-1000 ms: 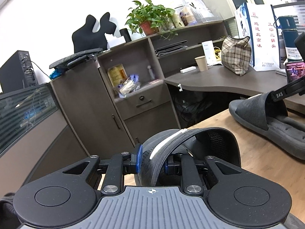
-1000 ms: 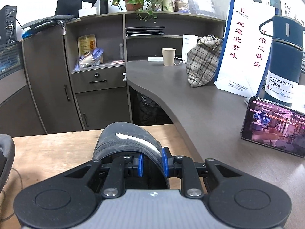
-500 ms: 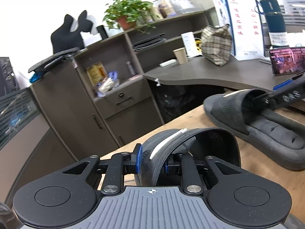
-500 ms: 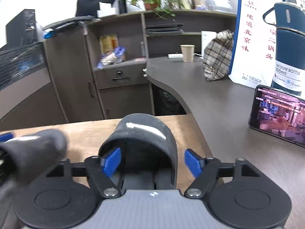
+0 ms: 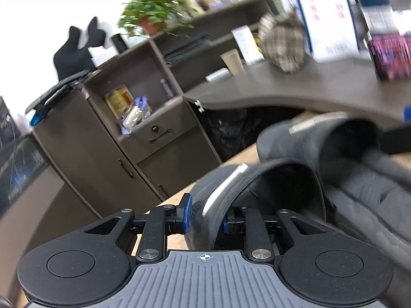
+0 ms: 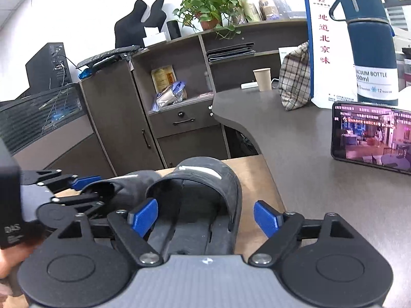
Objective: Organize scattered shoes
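Your left gripper (image 5: 204,217) pinches the strap of the left slipper (image 5: 246,195), with its blue pads tight on both sides of the strap. Your right gripper (image 6: 205,213) is wide open and holds nothing; the right slipper (image 6: 205,195) lies flat between its fingers near the far edge of the wooden bench (image 6: 259,195), beside the gray desk (image 6: 308,159). The two slippers sit side by side and look like they touch.
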